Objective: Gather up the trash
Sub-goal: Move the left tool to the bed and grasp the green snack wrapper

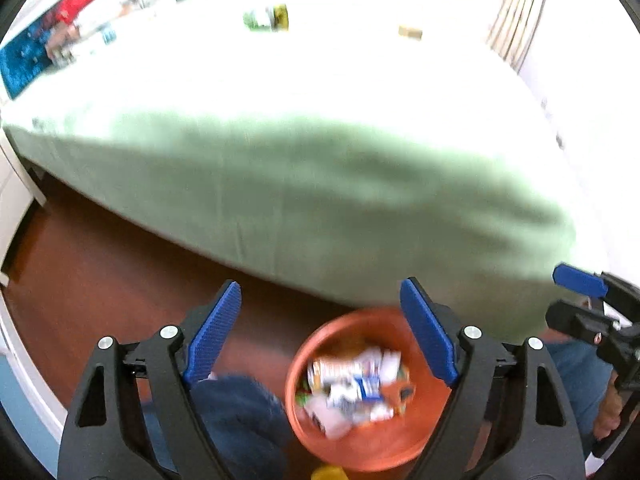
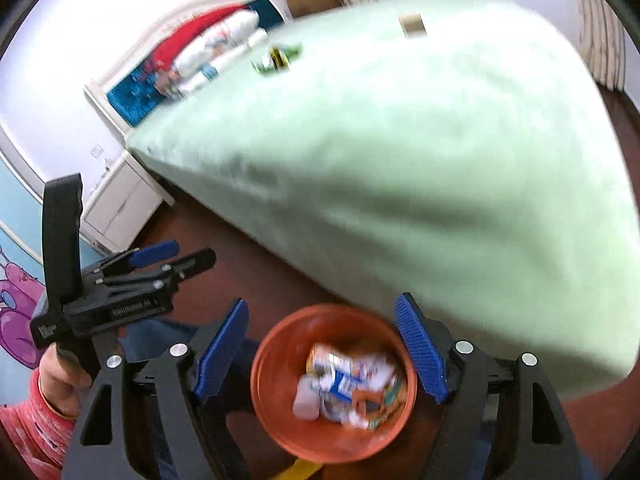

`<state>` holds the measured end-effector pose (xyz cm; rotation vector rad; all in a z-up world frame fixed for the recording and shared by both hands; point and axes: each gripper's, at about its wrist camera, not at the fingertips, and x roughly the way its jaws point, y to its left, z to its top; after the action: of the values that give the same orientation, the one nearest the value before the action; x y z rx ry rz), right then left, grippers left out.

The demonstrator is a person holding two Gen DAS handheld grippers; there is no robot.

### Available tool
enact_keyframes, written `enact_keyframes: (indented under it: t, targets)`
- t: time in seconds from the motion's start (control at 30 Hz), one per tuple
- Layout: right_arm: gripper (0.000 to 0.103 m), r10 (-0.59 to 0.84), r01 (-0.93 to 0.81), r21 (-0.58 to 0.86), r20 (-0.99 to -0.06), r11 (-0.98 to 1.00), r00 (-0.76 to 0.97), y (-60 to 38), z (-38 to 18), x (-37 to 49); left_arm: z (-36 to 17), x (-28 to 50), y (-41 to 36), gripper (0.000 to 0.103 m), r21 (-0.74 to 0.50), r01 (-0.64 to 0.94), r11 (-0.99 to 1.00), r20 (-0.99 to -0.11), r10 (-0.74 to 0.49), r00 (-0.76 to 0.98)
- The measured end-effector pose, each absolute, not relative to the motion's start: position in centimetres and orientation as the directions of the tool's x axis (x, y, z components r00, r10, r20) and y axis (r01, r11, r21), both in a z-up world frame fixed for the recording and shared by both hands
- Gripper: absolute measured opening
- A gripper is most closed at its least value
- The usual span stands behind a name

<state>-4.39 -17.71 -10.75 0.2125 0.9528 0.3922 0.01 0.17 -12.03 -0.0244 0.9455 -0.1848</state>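
Green-sheeted bed (image 1: 320, 184), white nightstand (image 2: 120, 204)

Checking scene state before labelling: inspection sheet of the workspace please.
Surface: bed with green sheet; dark red-brown floor below.
Job's things: orange bin on the floor, holding crumpled wrappers; green-yellow packet and small tan box lie on the sheet.
Clutter: pillows and bedding at the headboard.
Grippers: left gripper and right gripper open, empty, above the bin.
Cables: nothing seen.
Surroundings: white cabinet, curtains, cartoon wall picture.
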Motion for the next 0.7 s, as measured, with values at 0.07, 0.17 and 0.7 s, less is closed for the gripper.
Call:
enact_keyframes:
  t: [0.07, 0.17, 0.7]
  targets:
    - [0.077, 0.413, -0.240, 0.337, -0.727, 0.911, 0.549, -17.8, -9.5, -4.1, -10.0, 1.2, 0.6, 0.082, -0.100, 0.144, 0.985, -0.772, -0.168, 0.613]
    - [0.078, 0.408, -0.243, 0.329, -0.691, 0.912, 0.596, -18.1, -7.9, -3.2, -7.6, 3.2, 1.1, 0.083, -0.099, 0.144, 0.985, -0.729, -0.170, 0.663]
    - [0.078, 0.461, -0.248, 0.400, -0.632, 0.882, 0.623, -18.1, -7.4, 2.0, -3.7, 25.7, 3.1, 0.084, -0.139, 0.091, 0.986, -0.681, -0.162, 0.714]
